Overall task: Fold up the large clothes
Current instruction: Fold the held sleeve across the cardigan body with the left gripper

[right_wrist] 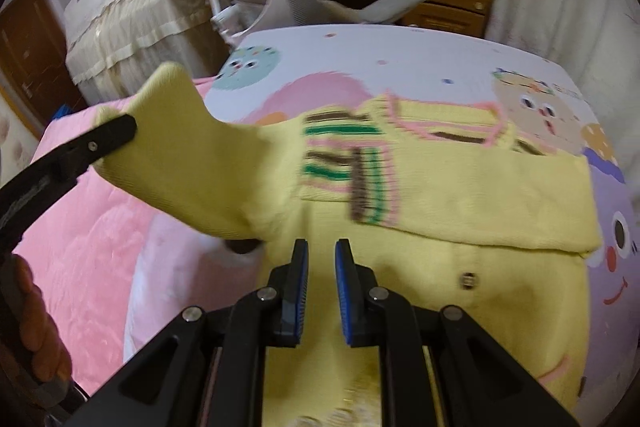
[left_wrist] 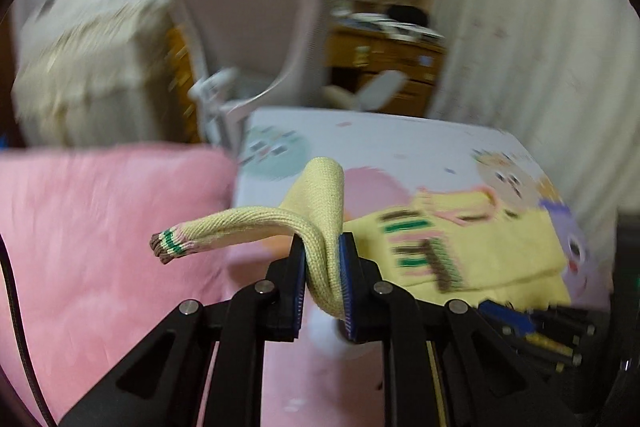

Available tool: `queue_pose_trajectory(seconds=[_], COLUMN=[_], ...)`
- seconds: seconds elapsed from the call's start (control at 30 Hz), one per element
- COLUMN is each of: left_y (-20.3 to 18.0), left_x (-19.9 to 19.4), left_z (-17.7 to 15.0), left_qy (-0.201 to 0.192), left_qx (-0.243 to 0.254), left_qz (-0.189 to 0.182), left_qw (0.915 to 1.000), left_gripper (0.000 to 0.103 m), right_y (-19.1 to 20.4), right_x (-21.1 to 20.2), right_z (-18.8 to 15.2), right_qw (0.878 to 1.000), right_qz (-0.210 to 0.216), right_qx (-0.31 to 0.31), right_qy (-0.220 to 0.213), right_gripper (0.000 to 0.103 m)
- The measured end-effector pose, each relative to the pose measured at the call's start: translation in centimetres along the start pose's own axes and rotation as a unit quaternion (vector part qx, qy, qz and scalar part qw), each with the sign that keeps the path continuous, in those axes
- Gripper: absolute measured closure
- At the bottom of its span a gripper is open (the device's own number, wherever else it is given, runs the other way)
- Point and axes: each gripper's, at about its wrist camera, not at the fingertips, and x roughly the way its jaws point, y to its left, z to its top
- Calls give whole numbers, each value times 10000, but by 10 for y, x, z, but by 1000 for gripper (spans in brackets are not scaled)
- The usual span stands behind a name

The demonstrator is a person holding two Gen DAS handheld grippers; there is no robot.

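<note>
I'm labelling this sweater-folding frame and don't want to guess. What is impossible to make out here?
- Left wrist view: desk clutter unreadable, motion blur.
- Right wrist view: sweater hem cut off behind the right gripper.
- Right wrist view: sleeve cuff hidden behind the left gripper.

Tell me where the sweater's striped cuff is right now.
In the left wrist view the striped cuff hangs in the air left of the left gripper, whose fingers pinch the yellow sleeve above the pink blanket.
</note>
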Motion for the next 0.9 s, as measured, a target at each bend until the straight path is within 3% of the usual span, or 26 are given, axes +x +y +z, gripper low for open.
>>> queue_pose_trajectory(seconds=[0.1,0.2,0.4,0.5,0.63,0.8,0.9], left_y=[-42,-84,-139,-153,-151,-129,-105], left_x=[2,14,43,49,48,31,13], left_z=[3,-5,-35,-49,-62,-59,-53], left_qy=[-59,208,898,1127,1282,1447,1485], left_qx=[708,1272,1802,1952,1837,1359,966], left_qz=[-219,-588,-982,-1090,-1269,-1471,-1426], left_qw=[9972,9899,9746,9682,9663,9690,9738], left_gripper=[89,89,86,76,54,53,46], right_y=[-28,-60,-110,-123,-121,-97,-80], right_x=[-8,-14,-19,-22,-27,-34,-37], right_z=[-2,-7,-15,-14,-5,15,22], right_qw=[9996,9982,9949,9954,9982,9990,9973], right_qz=[-178,-382,-673,-563,-151,262,442], right_qx=[223,463,756,776,560,-84,-402], right_qy=[-71,-83,-53,-66,-154,-353,-416], right_gripper=[89,89,89,89,89,89,89])
